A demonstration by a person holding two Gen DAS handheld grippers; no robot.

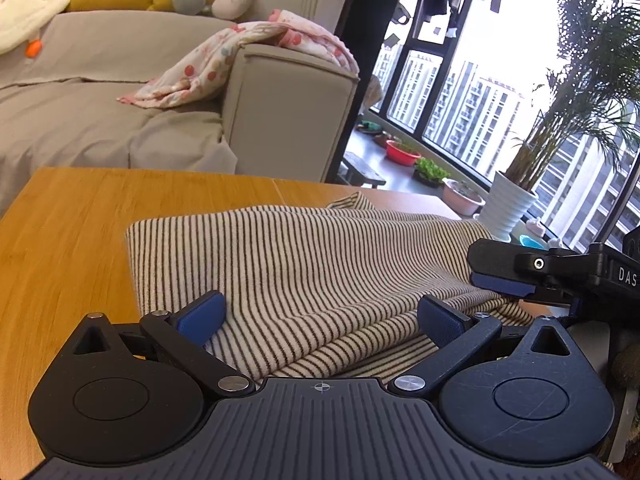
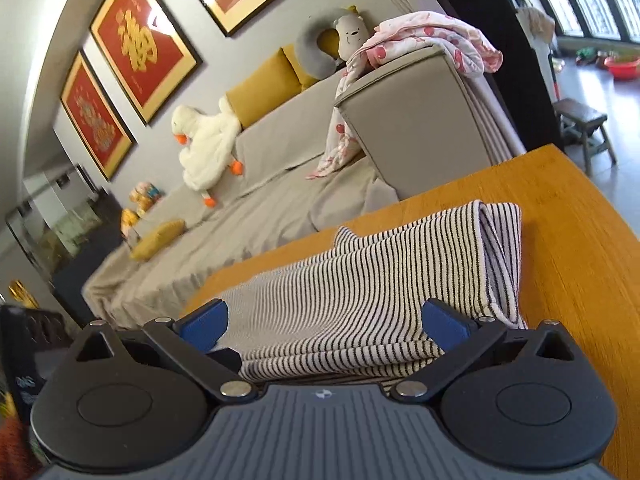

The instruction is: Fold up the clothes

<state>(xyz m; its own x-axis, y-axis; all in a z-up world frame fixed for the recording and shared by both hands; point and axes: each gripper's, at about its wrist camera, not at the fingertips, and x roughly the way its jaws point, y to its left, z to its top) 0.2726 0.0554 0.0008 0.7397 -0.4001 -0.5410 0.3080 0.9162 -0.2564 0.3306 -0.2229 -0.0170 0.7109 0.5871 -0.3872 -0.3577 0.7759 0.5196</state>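
Note:
A black-and-white striped garment (image 1: 304,268) lies folded in layers on the wooden table (image 1: 68,240). My left gripper (image 1: 320,316) is open, its blue pads wide apart over the garment's near edge. The right gripper (image 1: 504,276) shows at the right of the left wrist view, low over the garment's right end. In the right wrist view the right gripper (image 2: 326,320) is open above the striped garment (image 2: 380,276), whose folded edge stands up at the far right. Neither gripper holds cloth.
A grey sofa (image 1: 280,112) stands just beyond the table with a pink patterned blanket (image 1: 224,60) over its arm. A white plant pot (image 1: 508,204) stands by the windows at right. The wooden table (image 2: 568,248) has its edge at the right.

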